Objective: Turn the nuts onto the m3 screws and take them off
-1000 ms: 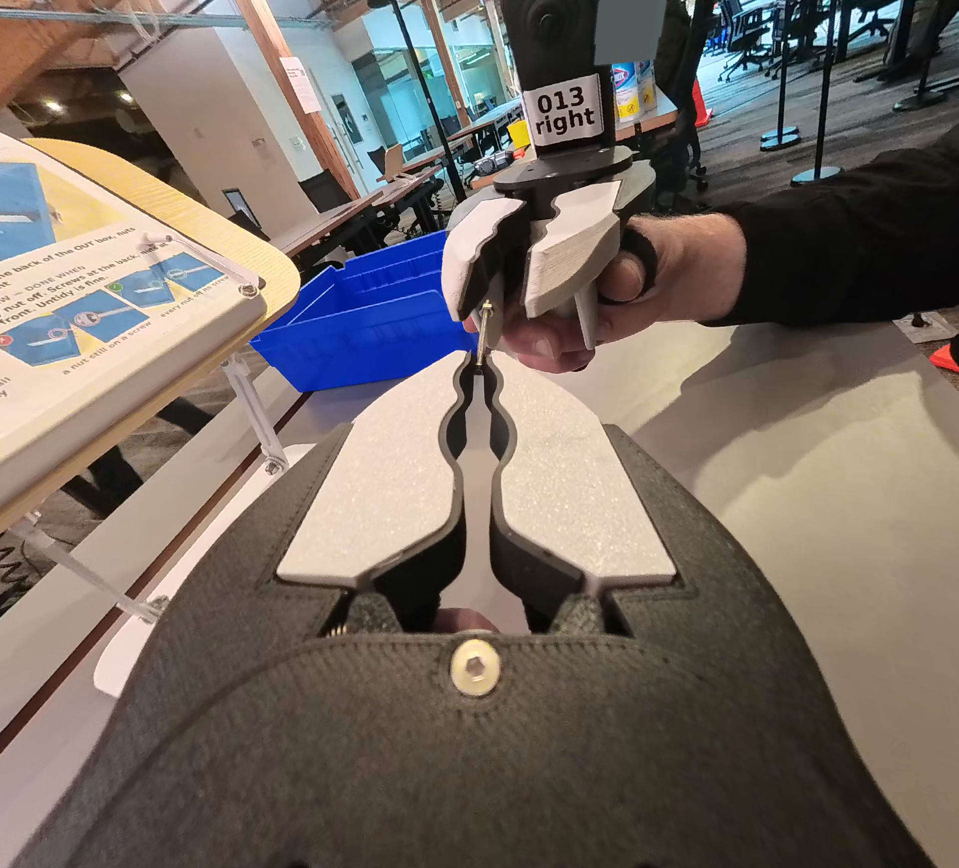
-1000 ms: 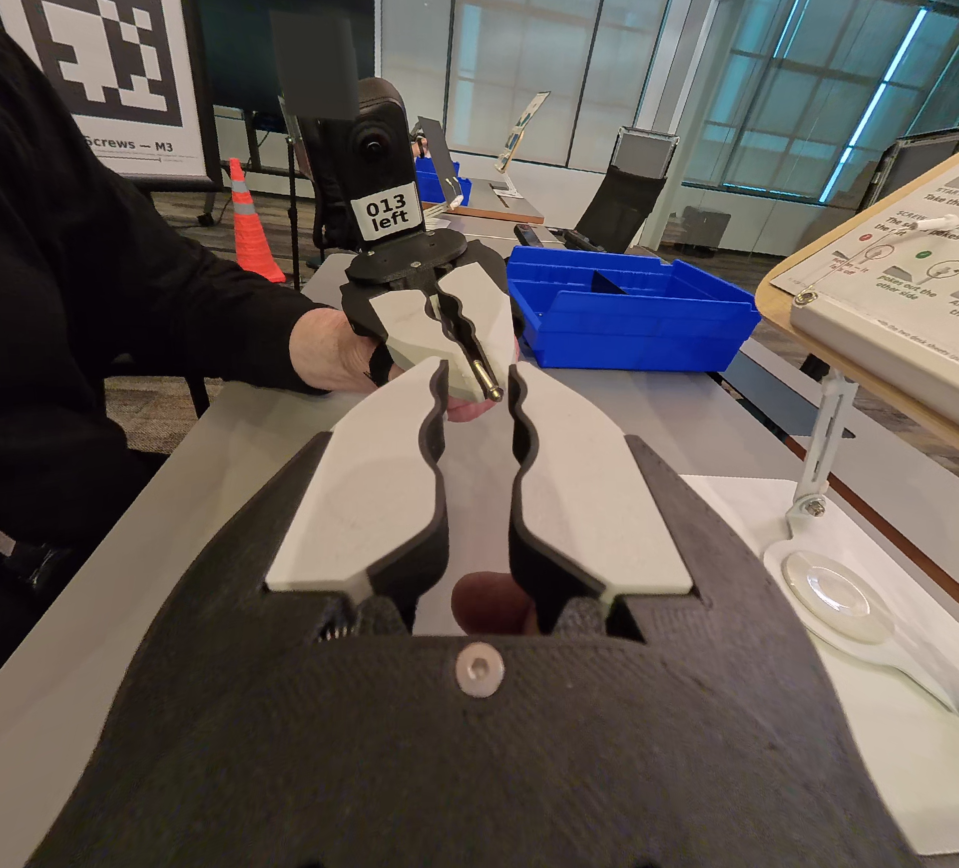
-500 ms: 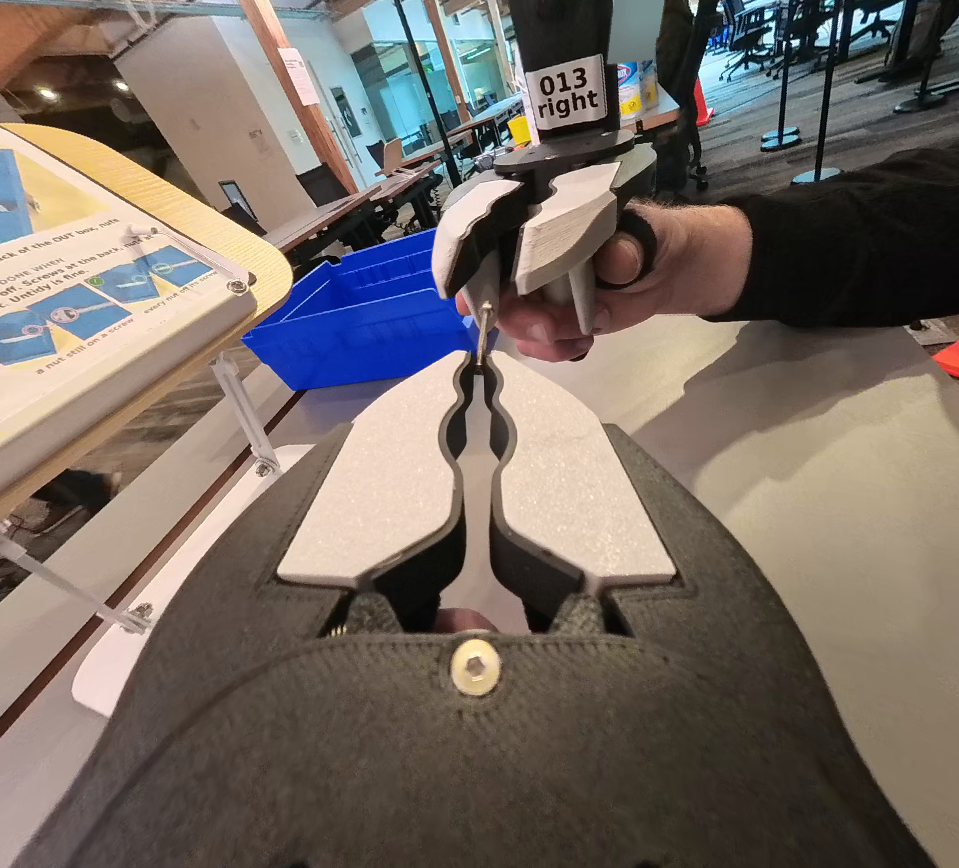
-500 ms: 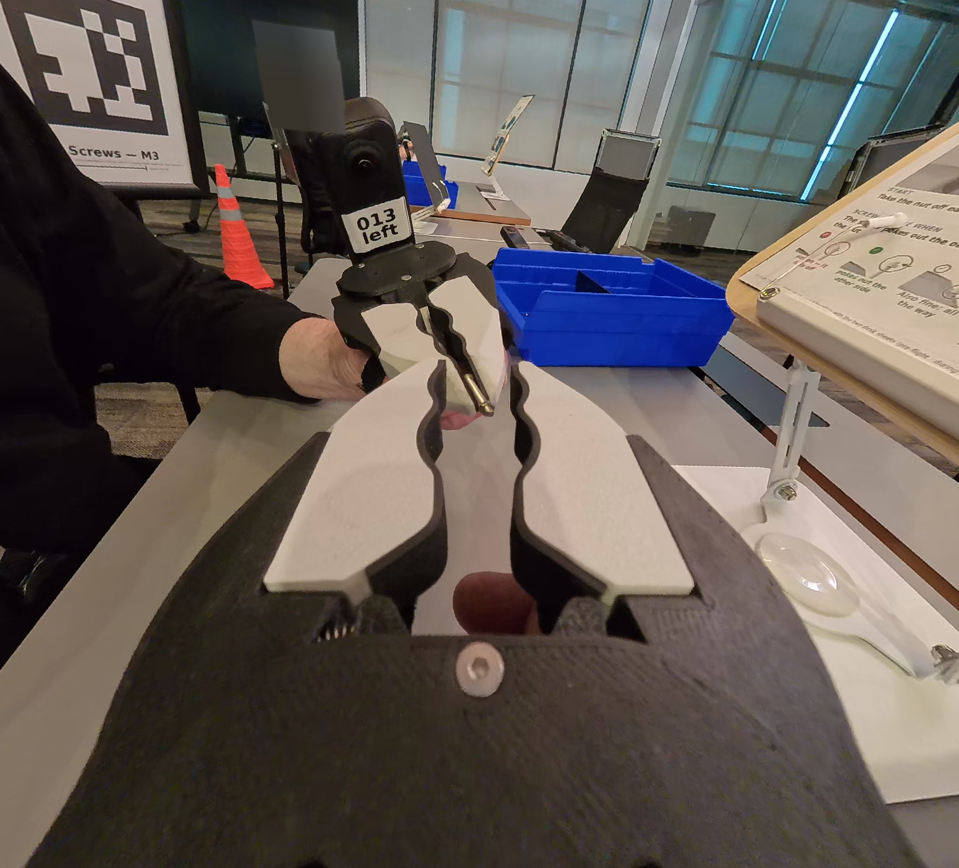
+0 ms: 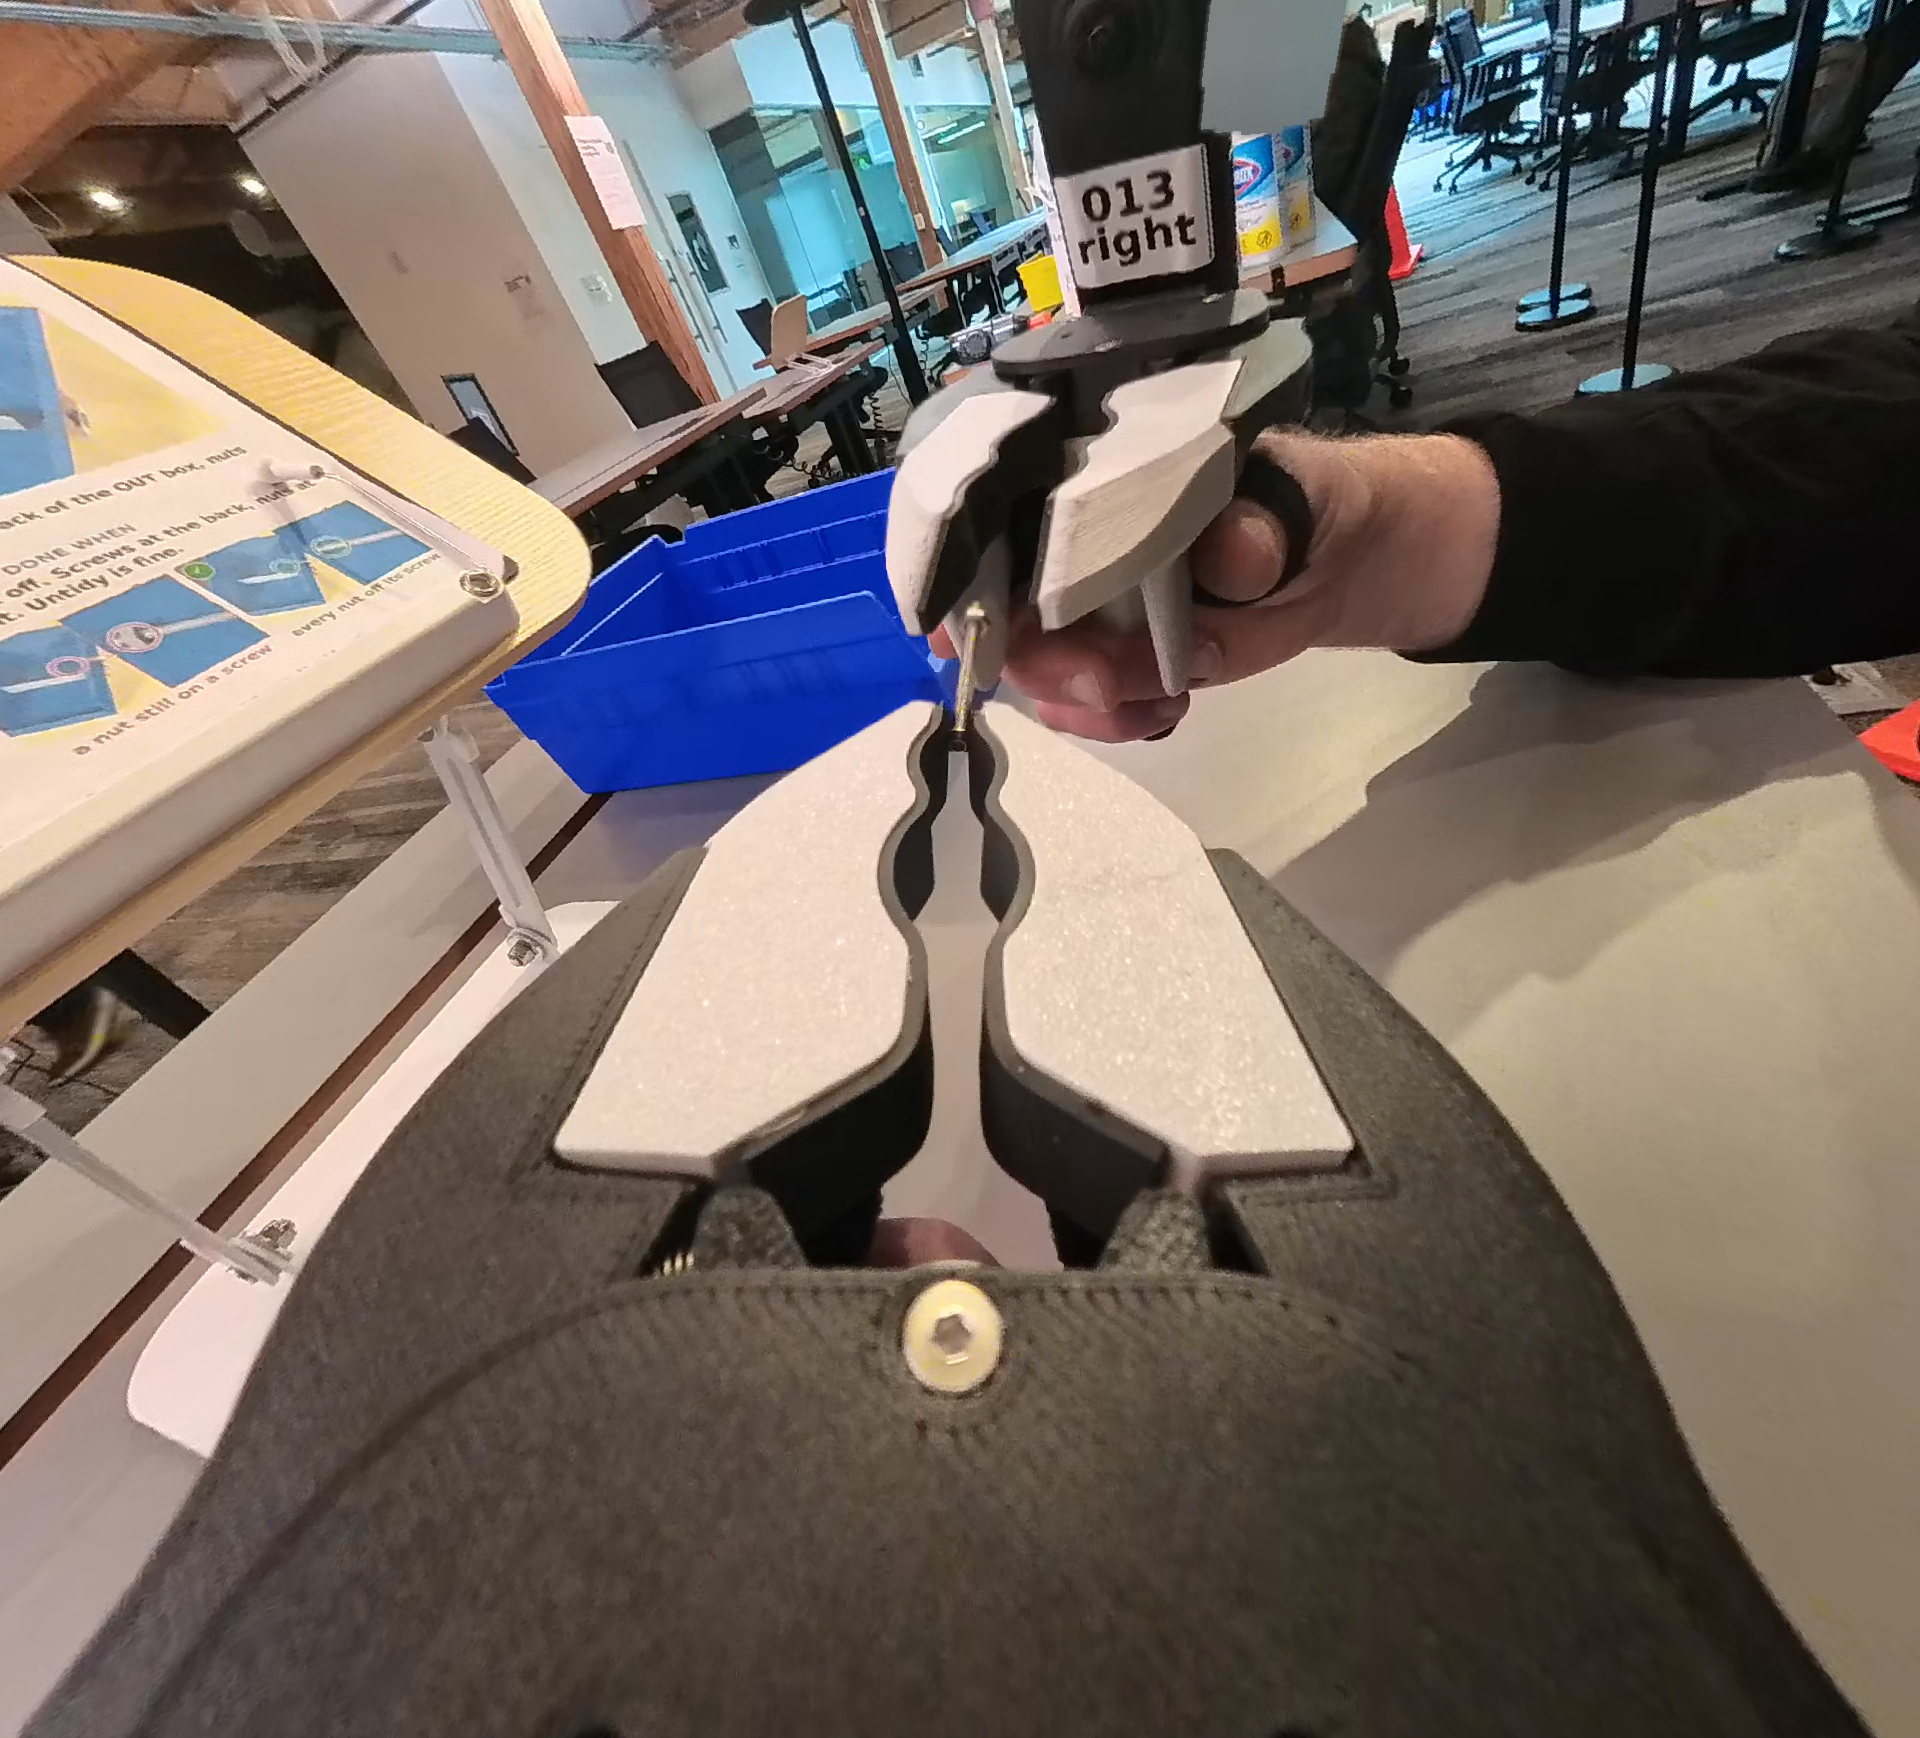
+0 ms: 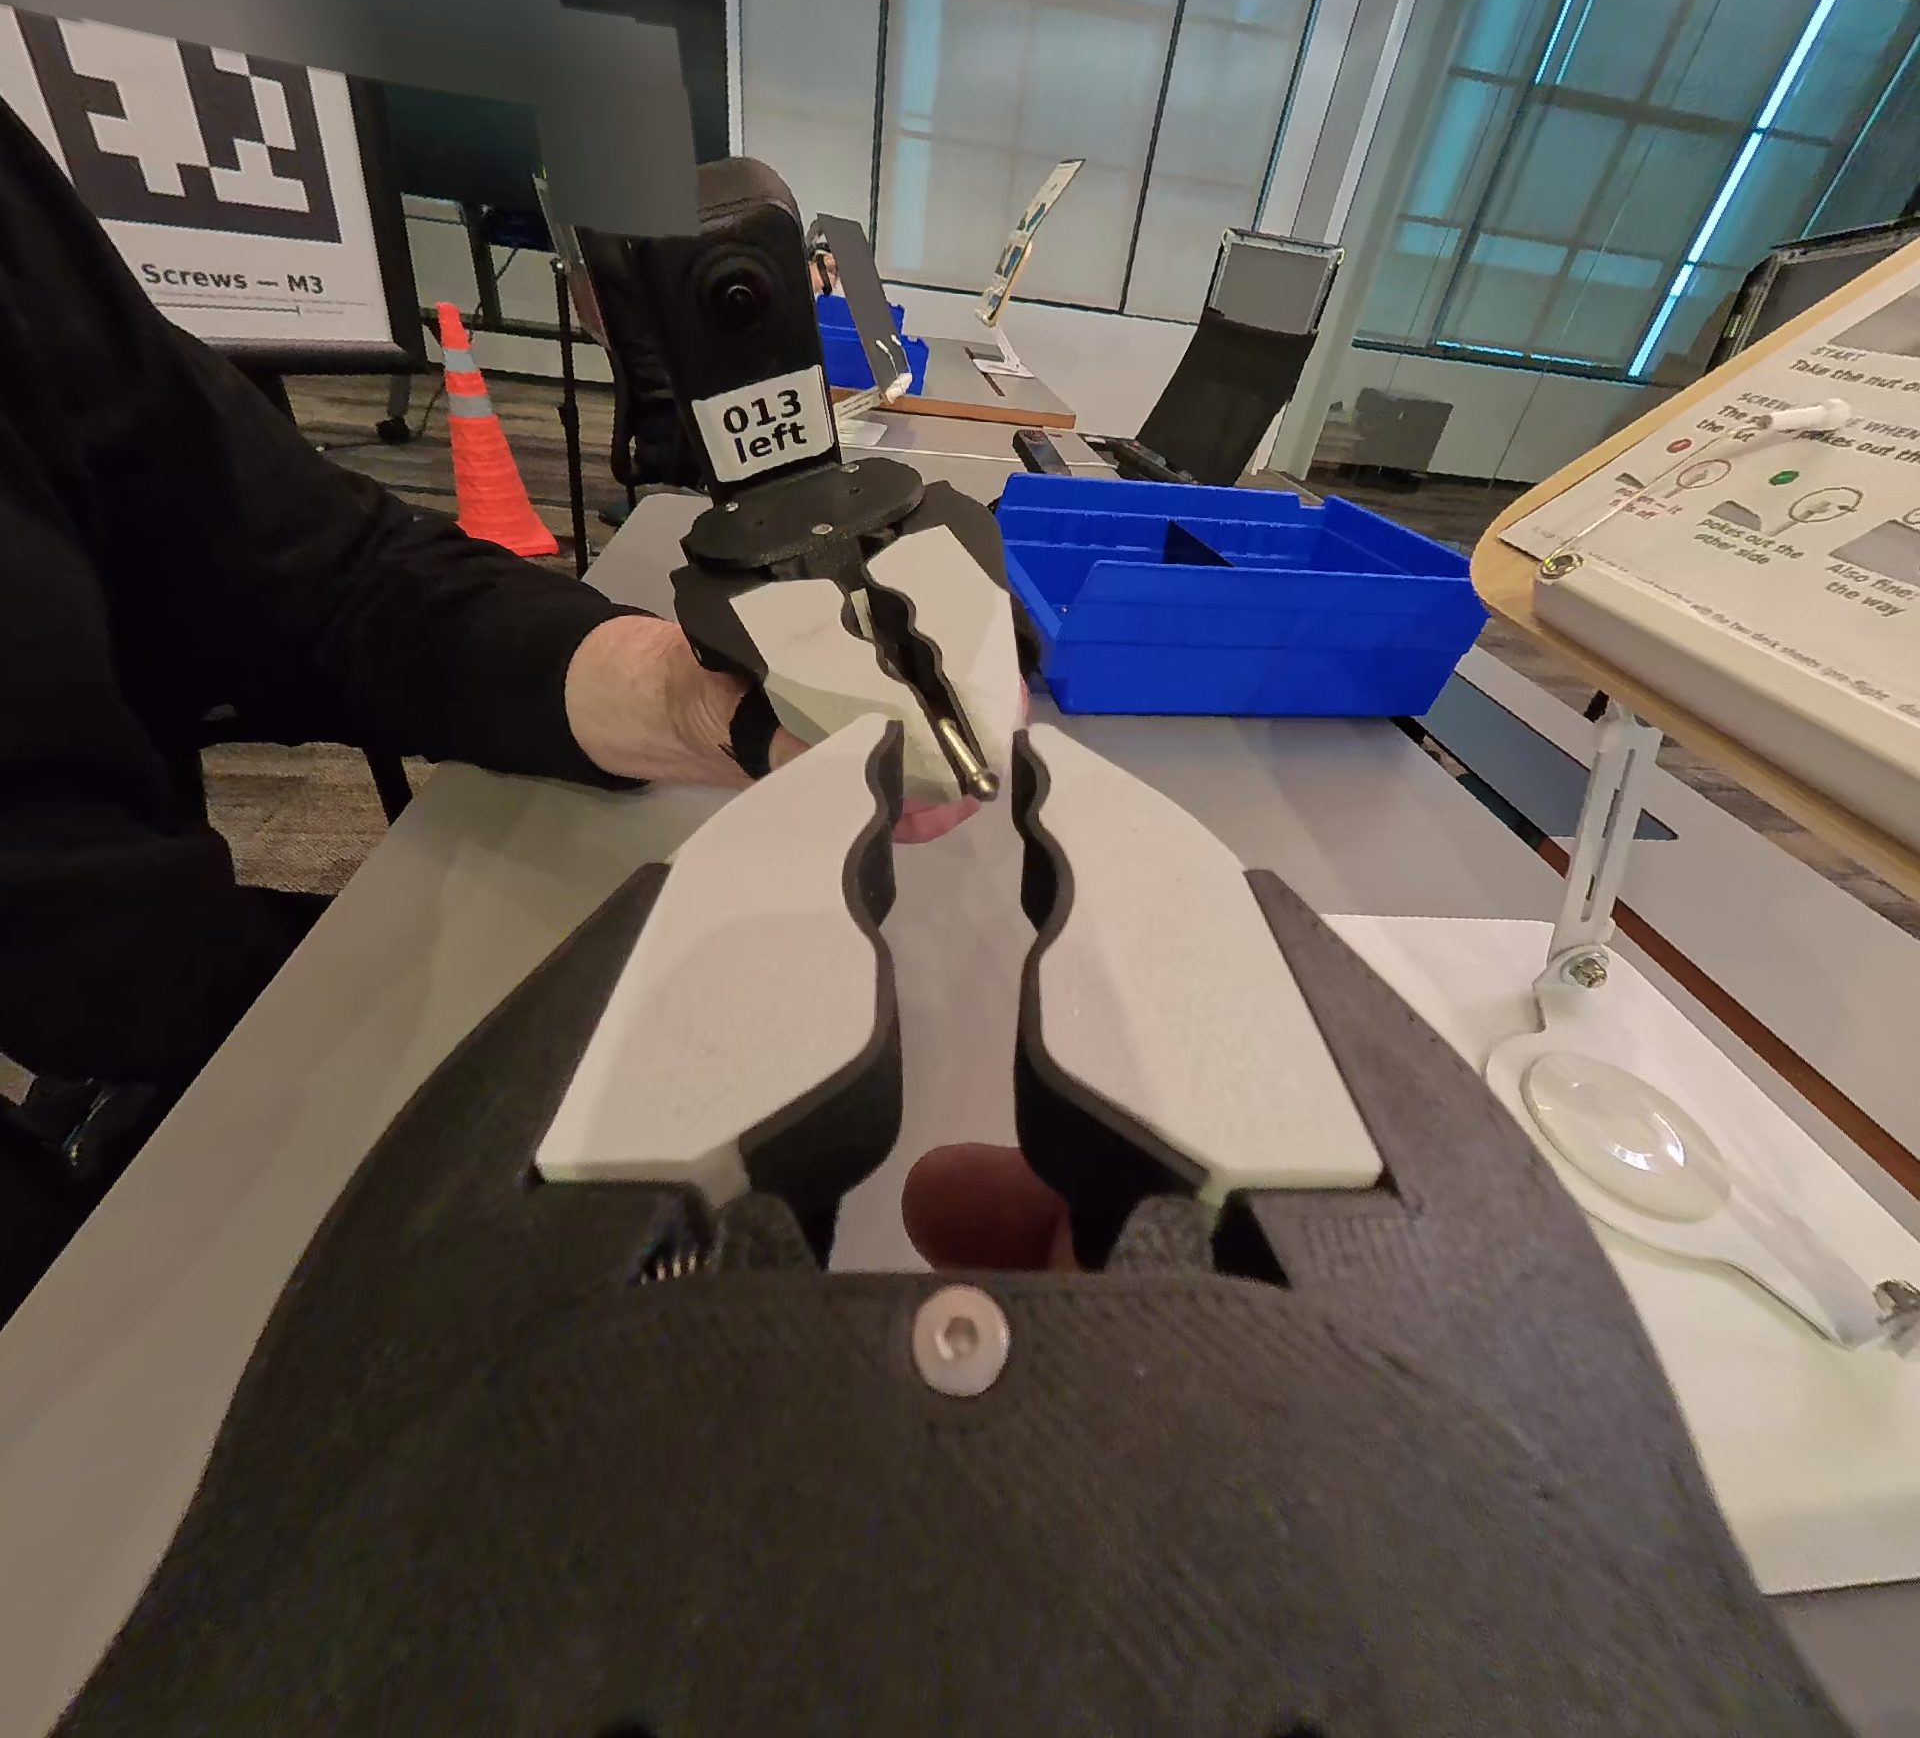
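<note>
My left gripper [image 5: 961, 732] is shut on a thin metal M3 screw [image 5: 972, 660], gripped at its fingertips and held above the grey table [image 5: 1558, 961]. The screw sticks out toward the right gripper [image 5: 1070, 649], which faces it with its fingers apart. In the right wrist view, the right gripper [image 6: 954, 738] is open, and the screw's rounded end [image 6: 977, 779] pokes from the left gripper [image 6: 951, 779] into the gap between its fingertips. I cannot make out a nut on the screw.
A blue bin [image 5: 727, 649] stands at the back of the table, also in the right wrist view [image 6: 1236, 608]. A tilted instruction board on a stand [image 5: 208, 566] overhangs one side. A magnifier lens [image 6: 1621, 1138] lies on a white mat.
Both grippers have only wobbled slightly. The left one still holds the screw and the right one's fingers stay apart around its end.
</note>
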Action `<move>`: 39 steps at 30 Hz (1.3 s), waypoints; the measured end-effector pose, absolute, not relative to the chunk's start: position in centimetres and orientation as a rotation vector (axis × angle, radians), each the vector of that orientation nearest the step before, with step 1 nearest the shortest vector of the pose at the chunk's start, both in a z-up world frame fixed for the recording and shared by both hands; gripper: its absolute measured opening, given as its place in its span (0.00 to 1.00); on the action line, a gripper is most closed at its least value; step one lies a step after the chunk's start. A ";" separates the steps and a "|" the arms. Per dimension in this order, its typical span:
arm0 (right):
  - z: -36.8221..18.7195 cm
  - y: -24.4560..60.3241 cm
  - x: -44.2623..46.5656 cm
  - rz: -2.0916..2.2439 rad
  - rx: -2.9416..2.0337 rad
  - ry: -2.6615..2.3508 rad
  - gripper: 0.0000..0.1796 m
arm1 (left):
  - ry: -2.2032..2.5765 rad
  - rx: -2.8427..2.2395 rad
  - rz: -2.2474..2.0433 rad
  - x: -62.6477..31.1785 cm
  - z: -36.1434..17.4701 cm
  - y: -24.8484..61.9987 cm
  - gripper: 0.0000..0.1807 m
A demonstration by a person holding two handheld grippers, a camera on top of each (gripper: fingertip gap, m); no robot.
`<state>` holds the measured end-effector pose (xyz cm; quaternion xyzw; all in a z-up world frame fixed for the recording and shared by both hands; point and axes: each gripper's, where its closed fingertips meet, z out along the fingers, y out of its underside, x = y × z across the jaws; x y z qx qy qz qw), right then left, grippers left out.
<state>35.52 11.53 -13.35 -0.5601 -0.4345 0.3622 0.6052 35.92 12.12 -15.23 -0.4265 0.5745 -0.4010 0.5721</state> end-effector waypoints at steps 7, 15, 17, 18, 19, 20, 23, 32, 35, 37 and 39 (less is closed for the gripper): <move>-13.6 11.6 35.5 0.846 -1.298 -1.009 0.04 | 1.351 -0.975 -0.956 35.8 -14.8 11.6 0.01; -13.5 11.4 35.3 0.848 -1.294 -1.015 0.03 | 1.346 -0.973 -0.983 35.7 -14.8 11.6 0.02; -13.4 11.4 35.3 0.835 -1.288 -1.015 0.03 | 1.332 -0.979 -0.997 35.7 -14.6 11.7 0.04; -13.2 11.4 35.4 0.833 -1.284 -1.010 0.03 | 1.321 -0.981 -0.990 35.6 -14.5 11.9 0.09; -12.9 11.5 35.6 0.821 -1.281 -1.001 0.03 | 1.301 -0.981 -0.977 35.4 -14.2 12.2 0.12; -12.7 11.6 35.9 0.807 -1.281 -0.991 0.03 | 1.289 -0.982 -0.974 35.1 -13.9 12.4 0.12; -11.6 12.1 37.5 0.736 -1.285 -0.968 0.03 | 1.299 -1.023 -0.960 34.0 -14.2 13.2 0.14; -7.2 19.1 52.1 0.313 -1.437 -0.702 0.03 | 1.383 -1.190 -0.825 30.7 -19.0 16.8 0.00; -8.4 22.6 58.0 0.193 -1.555 -0.575 0.03 | 1.401 -1.210 -0.814 30.6 -19.7 17.3 0.00; -10.3 24.9 61.3 0.100 -1.654 -0.524 0.03 | 1.409 -1.205 -0.794 30.8 -19.8 17.4 0.00; -12.7 27.0 63.8 0.063 -1.750 -0.480 0.03 | 1.422 -1.205 -0.792 31.0 -20.0 17.3 0.00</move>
